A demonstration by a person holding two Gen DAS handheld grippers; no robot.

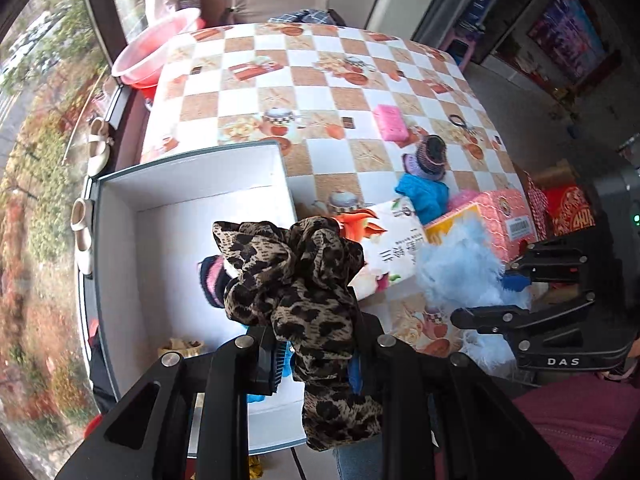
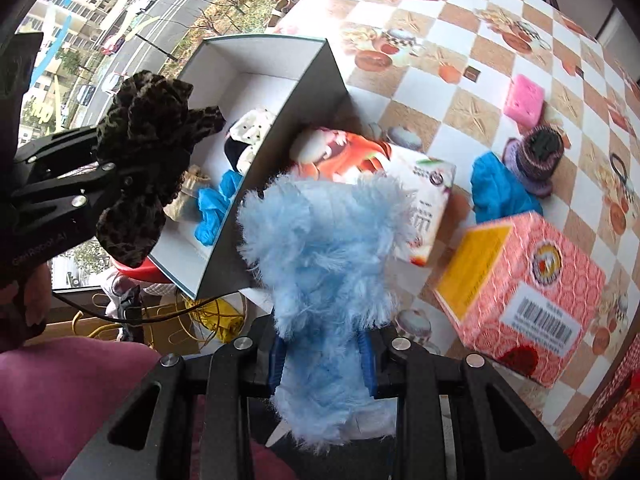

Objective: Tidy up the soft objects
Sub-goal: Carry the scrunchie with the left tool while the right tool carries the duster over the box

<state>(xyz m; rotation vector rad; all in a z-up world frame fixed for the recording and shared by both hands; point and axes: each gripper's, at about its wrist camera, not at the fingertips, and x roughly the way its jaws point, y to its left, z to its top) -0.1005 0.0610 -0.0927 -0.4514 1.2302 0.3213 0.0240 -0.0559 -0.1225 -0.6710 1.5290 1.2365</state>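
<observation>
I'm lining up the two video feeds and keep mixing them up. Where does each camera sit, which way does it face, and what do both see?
Left wrist: on the left gripper, looking over the leopard-print scrunchie it clamps, into the white box; the right gripper and a magenta sleeve show.
Right wrist: on the right gripper, looking past its fluffy blue item across the checkered table; the left gripper shows at left.
Shared: box, scrunchie, blue fluff, pink sponge, tissue packs.

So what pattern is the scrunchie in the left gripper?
Leopard print, brown with black spots, on the scrunchie; clearest in the left wrist view.
</observation>
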